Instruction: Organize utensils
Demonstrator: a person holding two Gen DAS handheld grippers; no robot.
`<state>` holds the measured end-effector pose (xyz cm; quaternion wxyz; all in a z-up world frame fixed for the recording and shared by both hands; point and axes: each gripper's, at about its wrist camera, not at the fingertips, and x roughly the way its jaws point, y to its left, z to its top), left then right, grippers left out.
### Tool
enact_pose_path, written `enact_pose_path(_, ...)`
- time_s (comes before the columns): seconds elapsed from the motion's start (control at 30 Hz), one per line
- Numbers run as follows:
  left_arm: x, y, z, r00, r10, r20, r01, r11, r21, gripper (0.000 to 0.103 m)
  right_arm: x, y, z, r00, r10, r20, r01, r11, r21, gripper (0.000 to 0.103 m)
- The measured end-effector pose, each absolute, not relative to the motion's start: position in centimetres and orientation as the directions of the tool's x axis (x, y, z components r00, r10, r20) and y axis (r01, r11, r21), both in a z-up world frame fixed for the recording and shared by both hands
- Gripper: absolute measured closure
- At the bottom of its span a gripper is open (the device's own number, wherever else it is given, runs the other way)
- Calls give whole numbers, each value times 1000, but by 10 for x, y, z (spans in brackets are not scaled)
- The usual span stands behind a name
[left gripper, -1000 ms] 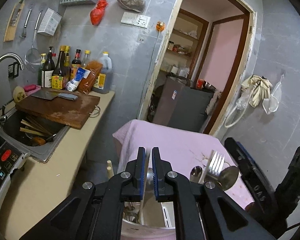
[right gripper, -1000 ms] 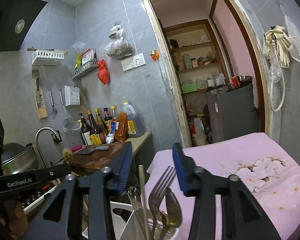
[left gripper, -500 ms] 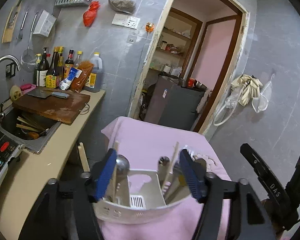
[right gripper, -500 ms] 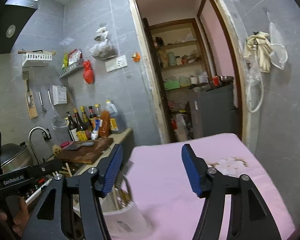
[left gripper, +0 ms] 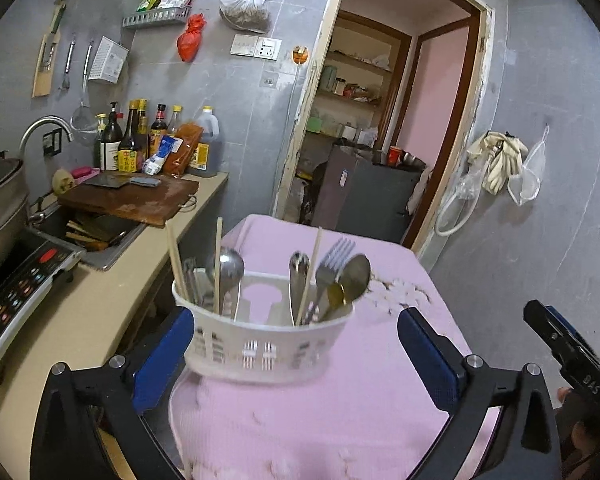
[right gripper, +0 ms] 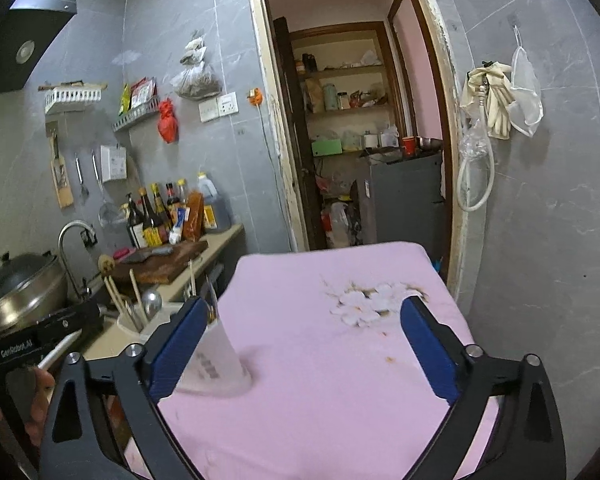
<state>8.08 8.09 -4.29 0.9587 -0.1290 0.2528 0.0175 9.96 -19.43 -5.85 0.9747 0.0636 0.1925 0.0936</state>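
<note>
A white plastic utensil caddy (left gripper: 260, 350) stands on the pink cloth (left gripper: 340, 408). Chopsticks (left gripper: 219, 264) and a spoon (left gripper: 225, 270) stand in its left compartment; a fork (left gripper: 332, 260) and spoons (left gripper: 354, 274) stand in its right one. My left gripper (left gripper: 292, 354) is open and empty, its blue pads either side of the caddy and in front of it. My right gripper (right gripper: 300, 344) is open and empty above the cloth (right gripper: 332, 360); the caddy (right gripper: 216, 364) sits by its left finger, partly hidden.
A counter (left gripper: 100, 304) with a cutting board (left gripper: 128, 200), sink, bottles (left gripper: 132, 140) and an induction cooker (left gripper: 16, 292) runs along the left. A doorway (left gripper: 376, 140) with a grey cabinet lies behind the table. The right gripper's body (left gripper: 564, 352) shows at the right edge.
My left gripper opened from shut and drew back from the caddy. My right gripper, open throughout, also pulled back and to the right, away from the utensils.
</note>
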Motion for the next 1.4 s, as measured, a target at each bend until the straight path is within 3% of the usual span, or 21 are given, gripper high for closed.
enact_pose_path(0.2,51,64,-40,868,-1,-497,-115,972,-203,1,62,-206,-59,900,197,-389,-155,978,137,2)
enact_pose_path(0.5,20,46,-34,880,17,-475,-114,978,-176,1,21,-226,-50,926,142,-349,-98,985,142,2)
enact_pose_path(1.4,10,35,-35,881,5,-473,-106,976,-188,1,14,-238,-55,915,148,-375,-101,985,142,2)
